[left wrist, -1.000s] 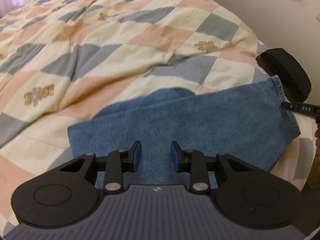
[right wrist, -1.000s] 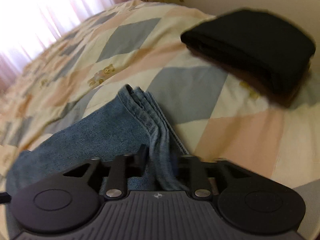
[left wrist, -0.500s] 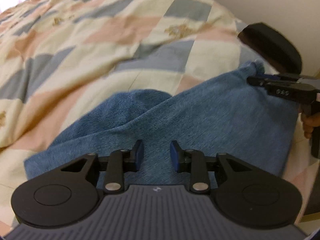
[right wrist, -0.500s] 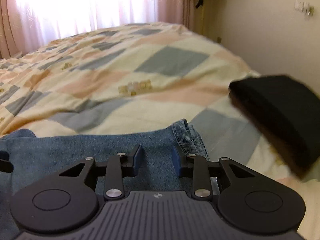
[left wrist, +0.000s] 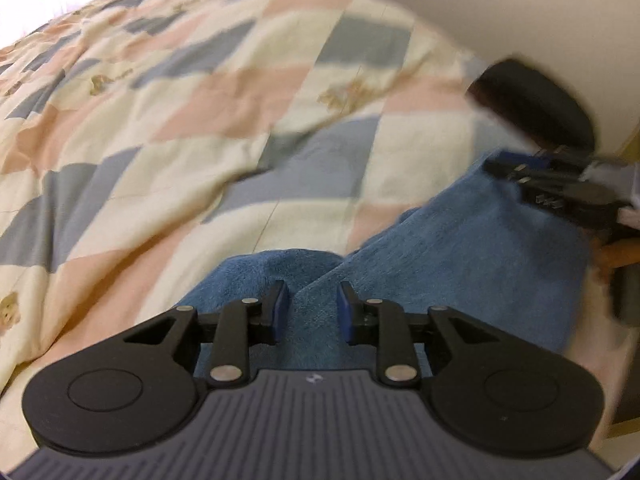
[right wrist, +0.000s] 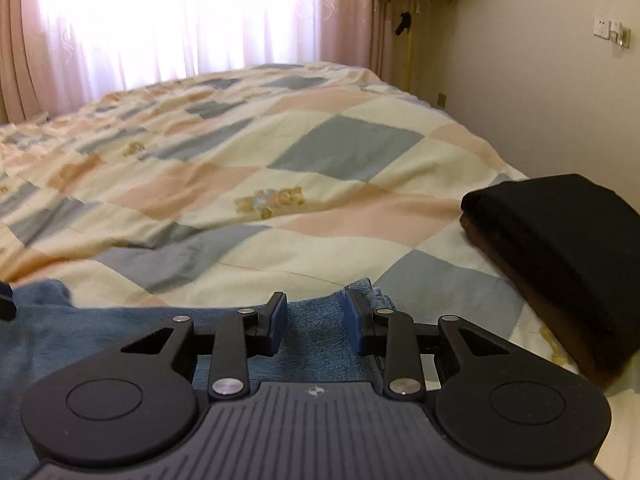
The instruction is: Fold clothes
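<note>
Blue jeans (left wrist: 460,248) lie on a checked quilt (left wrist: 200,120). A raised ridge of denim runs between the blue pads of my left gripper (left wrist: 312,308), whose jaws are closing and pinch it. From there the cloth slopes up to my right gripper (left wrist: 496,168), which holds the hem end off the bed. In the right wrist view denim (right wrist: 100,320) fills the gap of the right gripper (right wrist: 316,316) and the hem (right wrist: 362,286) pokes up by its right pad; these jaws have been closing. How deep each grip reaches is hidden.
A folded stack of black clothes (right wrist: 560,240) sits on the quilt (right wrist: 320,160) to the right, near the wall (right wrist: 520,80). Bright pink curtains (right wrist: 180,20) hang behind the bed. A person's hand (left wrist: 616,256) holds the right gripper's handle.
The right gripper rolled from tilted to level and narrowed on the hem. The left gripper moved along the jeans, and the flat denim under it bunched into a ridge between its pads.
</note>
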### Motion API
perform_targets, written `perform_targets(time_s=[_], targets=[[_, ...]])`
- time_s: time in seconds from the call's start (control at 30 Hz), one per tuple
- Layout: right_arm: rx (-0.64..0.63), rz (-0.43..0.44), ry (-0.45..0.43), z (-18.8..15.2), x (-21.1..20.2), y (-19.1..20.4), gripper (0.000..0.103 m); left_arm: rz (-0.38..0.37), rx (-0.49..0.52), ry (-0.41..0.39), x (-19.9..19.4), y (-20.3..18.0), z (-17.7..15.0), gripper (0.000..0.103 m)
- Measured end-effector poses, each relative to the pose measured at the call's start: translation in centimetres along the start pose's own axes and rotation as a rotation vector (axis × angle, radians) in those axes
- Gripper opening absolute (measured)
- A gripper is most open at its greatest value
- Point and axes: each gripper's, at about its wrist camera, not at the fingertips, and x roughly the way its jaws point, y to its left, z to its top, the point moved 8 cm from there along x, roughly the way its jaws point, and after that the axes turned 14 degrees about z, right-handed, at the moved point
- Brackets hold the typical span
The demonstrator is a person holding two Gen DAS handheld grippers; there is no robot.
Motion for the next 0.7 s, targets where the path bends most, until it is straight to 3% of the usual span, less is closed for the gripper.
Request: perform_targets(time_s=[0.13, 0.23, 0.47, 0.57, 0.7], targets=[[-0.057, -0.025, 0.051, -0.6, 2.3, 0.0, 0.028, -0.005, -0.066, 0.061, 2.0, 0.4, 0.3, 0.024], [-0.075, -0.025, 0.069, 0.0, 2.9, 0.1, 0.028, 0.001, -0.065, 0.071, 0.6, 0.8, 0.6, 0.024], [0.018, -0.018, -0.021, 0.8, -2.6, 2.1, 0.029, 0.038, -0.013, 0.081, -1.9, 1.5, 0.5, 0.022], [0.053, -0.018, -0.012, -1.1, -4.7, 3.7, 0.032, 0.025, 0.009, 0.079, -1.7, 1.7, 0.2, 0.022], [0.088, -0.052, 0.089, -5.4, -4.0, 5.1, 0.034, -0.018, 0.056, 0.073, -1.2, 2.0, -0.3, 0.023]])
